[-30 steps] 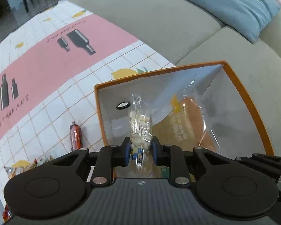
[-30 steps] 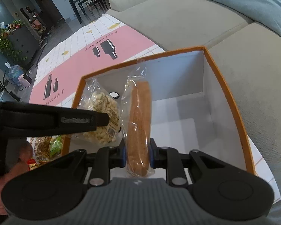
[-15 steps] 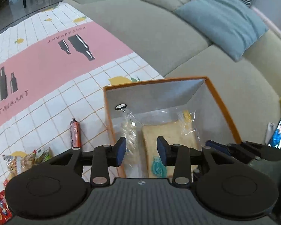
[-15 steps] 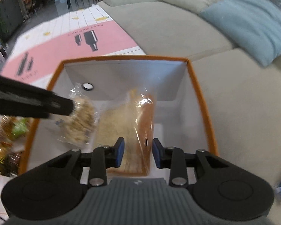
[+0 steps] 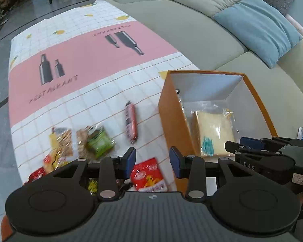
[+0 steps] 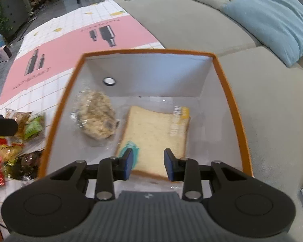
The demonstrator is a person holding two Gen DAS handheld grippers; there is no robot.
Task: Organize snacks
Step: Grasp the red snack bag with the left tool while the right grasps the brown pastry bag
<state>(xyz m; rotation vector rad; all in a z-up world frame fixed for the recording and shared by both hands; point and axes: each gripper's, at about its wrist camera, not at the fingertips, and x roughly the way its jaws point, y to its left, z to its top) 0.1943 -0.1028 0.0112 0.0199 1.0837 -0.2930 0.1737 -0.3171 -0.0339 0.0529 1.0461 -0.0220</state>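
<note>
Two hand-held grippers over a tiled tablecloth (image 5: 103, 92), with an orange box (image 6: 240, 121) serving as the collection bin beside a grey sofa (image 6: 192, 26). The right gripper (image 6: 148, 162) hung above the box interior, its blue pads parted and nothing pressed between them; the bagged bread slice (image 6: 153, 137) lay flat on the box floor below the gap, apparently released rather than held. A clear bag of pale puffed snack (image 6: 98, 117) rested beside the bread, toward the box's left wall, the two packages close but seemingly not overlapping, which left the right half of the floor free for further items. The left gripper (image 5: 152, 160) was outside the box, above the tablecloth, fingers likewise apart and empty, aimed toward the unsorted pile: a red packet (image 5: 148, 174) directly beneath the gap, a green packet (image 5: 100, 141) and a yellow-brown packet (image 5: 60, 139) farther left, and a red sausage stick (image 5: 131, 124) lying alone near the box's outer wall. Judged from this layout, two snacks were stowed and most remained on the cloth; the red packet was the likeliest next pick, being nearest the open fingers.
</note>
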